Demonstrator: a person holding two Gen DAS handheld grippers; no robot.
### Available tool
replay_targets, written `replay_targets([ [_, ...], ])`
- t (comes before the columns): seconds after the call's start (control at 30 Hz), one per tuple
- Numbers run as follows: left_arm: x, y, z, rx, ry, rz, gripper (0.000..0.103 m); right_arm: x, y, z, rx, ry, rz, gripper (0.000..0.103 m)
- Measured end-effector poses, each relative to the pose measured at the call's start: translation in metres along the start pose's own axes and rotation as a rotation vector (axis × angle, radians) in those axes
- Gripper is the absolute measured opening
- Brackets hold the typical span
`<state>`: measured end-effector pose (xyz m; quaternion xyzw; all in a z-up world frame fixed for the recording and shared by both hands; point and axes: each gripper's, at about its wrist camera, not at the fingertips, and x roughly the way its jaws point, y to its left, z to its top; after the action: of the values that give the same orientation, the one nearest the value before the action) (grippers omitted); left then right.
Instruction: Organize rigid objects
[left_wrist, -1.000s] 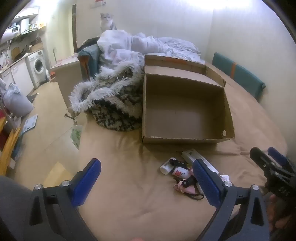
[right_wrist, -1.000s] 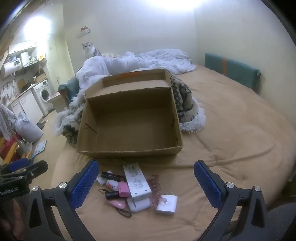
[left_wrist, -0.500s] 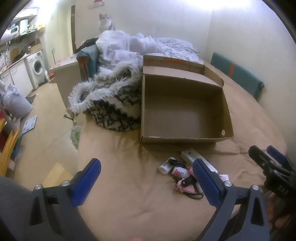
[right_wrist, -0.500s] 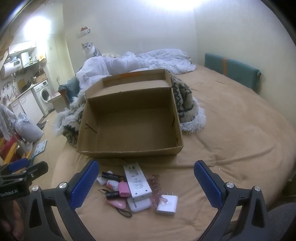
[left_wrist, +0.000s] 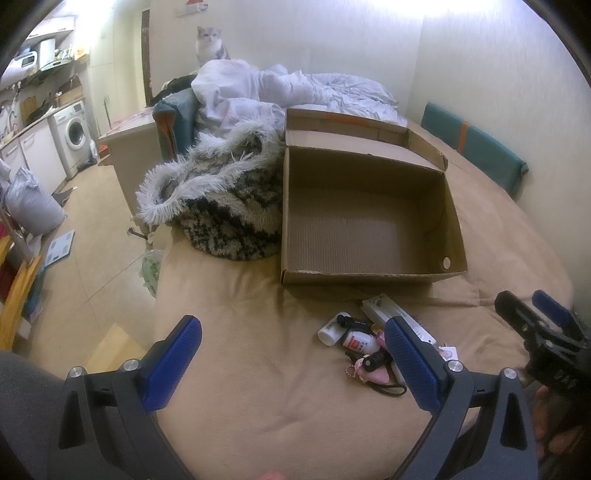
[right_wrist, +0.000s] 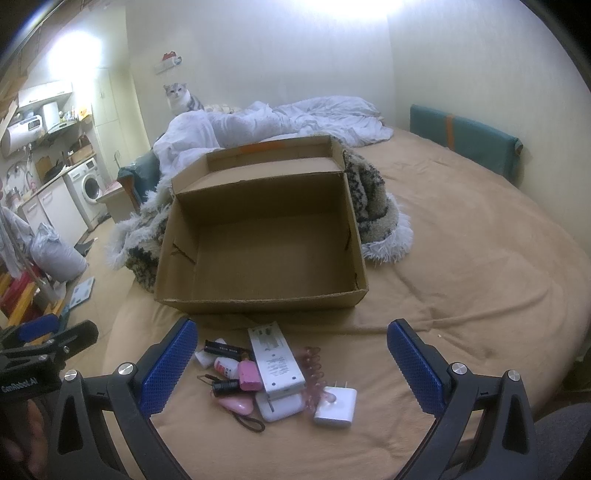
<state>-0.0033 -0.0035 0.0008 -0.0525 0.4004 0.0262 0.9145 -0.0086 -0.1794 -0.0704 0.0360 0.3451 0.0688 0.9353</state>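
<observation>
Looks like the very start of the sorting: cardboard box (right_wrist: 258, 240) totally empty, all the small stuff parked in 1 pile on the bed (right_wrist: 480, 258) just in front of the box's near wall. Pile includes a white power strip (right_wrist: 275, 360), white charger plug (right_wrist: 336, 406), pink eraser-like block (right_wrist: 248, 374), pink pouch with a wrist loop (right_wrist: 236, 404), a small white bottle (left_wrist: 360, 340) and a black tube (right_wrist: 225, 348).

Right hand-held gripper (right_wrist: 288, 363) released wide, hovering right over the pile, grasping nothing. Left hand-held gripper (left_wrist: 293, 363) also spread wide and empty, off to the pile's left over bare sheet.

Next move probably: drop the right one onto a single item, maybe the charger plug since it sits at the pile's edge, pinch, lift over the low front wall.

Plenty of open sheet to the right. Fluffy blanket (left_wrist: 221, 199) crowds the box's left side, bed edge drops off just left of that.
</observation>
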Motion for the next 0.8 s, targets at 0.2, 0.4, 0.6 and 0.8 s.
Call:
replay_targets([
  [0.2, -0.0025, -0.0046, -0.0006, 0.004, -0.001, 0.010, 0.099, 0.0014, 0.0048, -0.0005, -0.004, 0.005, -0.002, 0.103],
  [0.4, -0.0007, -0.0033, -0.0008, 0.003, 0.001, 0.007, 0.099, 0.0013, 0.0030, -0.0027, -0.006, 0.009, -0.001, 0.103],
  [0.6, -0.0008, -0.0034, -0.0007, 0.004, 0.001, 0.008, 0.099, 0.0010, 0.0039, -0.0008, -0.006, 0.010, -0.001, 0.103],
  [0.8, 0.0016, -0.0021, 0.0007, 0.003, -0.002, 0.005, 0.099, 0.0011, 0.0035, -0.0007, -0.006, 0.011, -0.001, 0.103],
])
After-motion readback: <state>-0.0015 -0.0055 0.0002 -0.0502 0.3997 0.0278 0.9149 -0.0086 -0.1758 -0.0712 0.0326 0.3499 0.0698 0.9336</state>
